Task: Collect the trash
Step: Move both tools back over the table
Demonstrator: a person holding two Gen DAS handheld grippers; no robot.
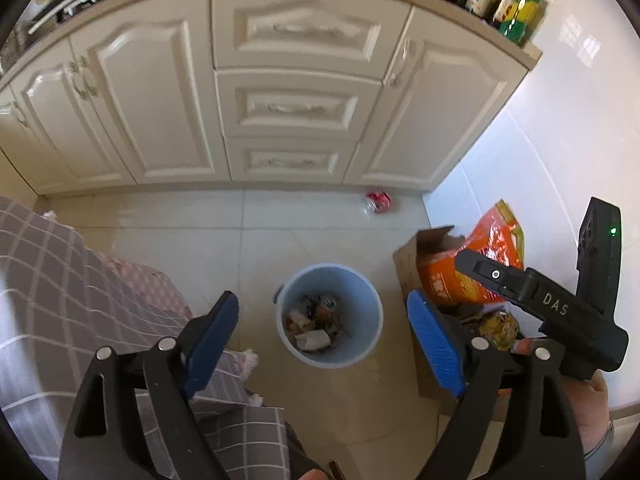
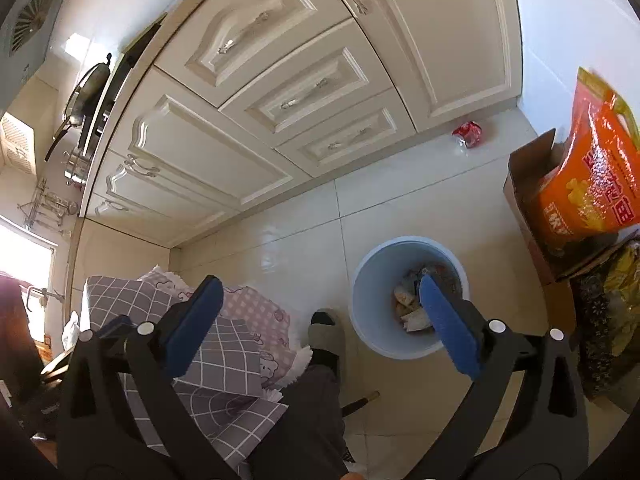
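1. While both claws, left claw (image 1: pixel 322 340) and right claw (image 2: pixel 320 328), gape released, one pale blue bin (image 1: pixel 360 344) stands on the floor, holding crumpled scraps.
2. One crushed red can (image 1: pixel 378 201) lies at the floor's edge beside the cabinets (image 1: pixel 160 100).

The scraps in the bin (image 1: pixel 329 316) are too jumbled to tell apart, and in the right wrist view a blue finger (image 2: pixel 448 328) covers some of them. The red wrapper (image 1: pixel 378 201) by the cabinets (image 1: pixel 288 104) is too blurred to read. The bottles (image 1: pixel 516 4) on the counter are cut by the top edge, and the box (image 1: pixel 408 264) is partly hidden behind the orange bag (image 1: pixel 472 268).
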